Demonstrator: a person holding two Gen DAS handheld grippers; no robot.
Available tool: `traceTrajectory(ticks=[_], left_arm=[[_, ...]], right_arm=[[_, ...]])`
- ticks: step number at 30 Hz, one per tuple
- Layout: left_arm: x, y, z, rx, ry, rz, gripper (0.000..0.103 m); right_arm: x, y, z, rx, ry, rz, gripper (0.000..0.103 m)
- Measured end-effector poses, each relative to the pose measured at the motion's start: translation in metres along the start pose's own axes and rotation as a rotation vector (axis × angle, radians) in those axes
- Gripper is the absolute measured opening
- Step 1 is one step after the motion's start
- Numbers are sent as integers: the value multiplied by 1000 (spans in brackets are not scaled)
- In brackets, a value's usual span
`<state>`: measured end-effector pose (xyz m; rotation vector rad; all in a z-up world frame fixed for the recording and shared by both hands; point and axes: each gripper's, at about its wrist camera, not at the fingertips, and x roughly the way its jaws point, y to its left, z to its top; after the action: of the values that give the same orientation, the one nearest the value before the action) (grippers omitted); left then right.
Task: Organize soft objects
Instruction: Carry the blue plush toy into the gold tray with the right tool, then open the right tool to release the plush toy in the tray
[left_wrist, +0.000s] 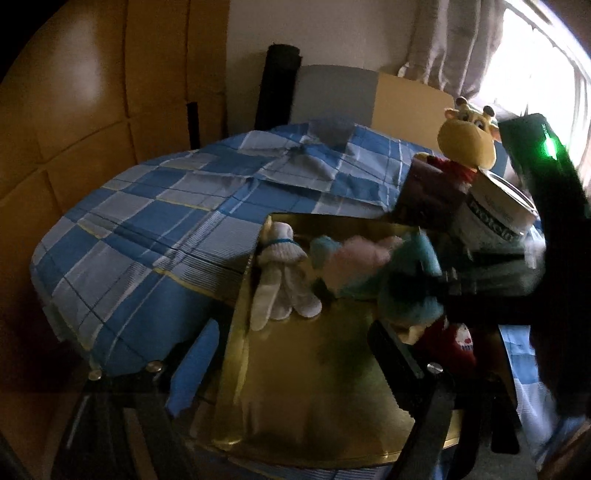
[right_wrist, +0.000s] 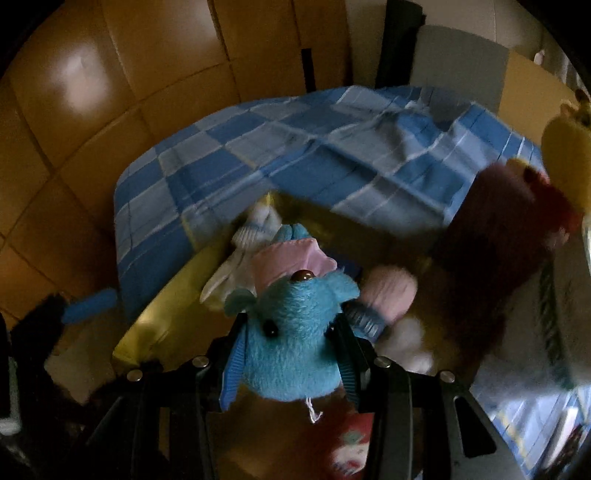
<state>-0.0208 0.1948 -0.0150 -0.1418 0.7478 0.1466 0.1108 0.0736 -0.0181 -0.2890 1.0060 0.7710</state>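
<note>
A shallow gold box (left_wrist: 325, 369) lies on a bed and holds a white glove (left_wrist: 280, 280), a pink and blue sock bundle (left_wrist: 362, 254) and a red patterned piece (left_wrist: 454, 343). My right gripper (right_wrist: 291, 354) is shut on a blue plush toy (right_wrist: 295, 332) with a pink muzzle and hangs just above the box's contents. In the left wrist view the same plush (left_wrist: 410, 295) shows at the box's right side, with the dark gripper body behind it. My left gripper (left_wrist: 291, 332) stands open over the near end of the box, nothing between its fingers.
The bed has a blue checked cover (left_wrist: 166, 221). At the right stand a yellow giraffe plush (left_wrist: 469, 136), a dark maroon box (left_wrist: 428, 192) and a white tub (left_wrist: 495, 218). A wooden headboard (left_wrist: 74, 129) curves along the left; a bright window (left_wrist: 535, 74) is at the far right.
</note>
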Motion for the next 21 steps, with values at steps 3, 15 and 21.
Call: traceTrajectory(ticks=[3, 15, 21], left_arm=[[-3, 3, -1, -6, -6, 11, 85], [-4, 3, -6, -11, -2, 17, 87], [-5, -1, -9, 1, 1, 14, 87]], right_arm=[[4, 5, -15, 9, 7, -7, 44], [25, 20, -55, 1, 44, -131, 44], [31, 8, -49, 33, 31, -234, 45]])
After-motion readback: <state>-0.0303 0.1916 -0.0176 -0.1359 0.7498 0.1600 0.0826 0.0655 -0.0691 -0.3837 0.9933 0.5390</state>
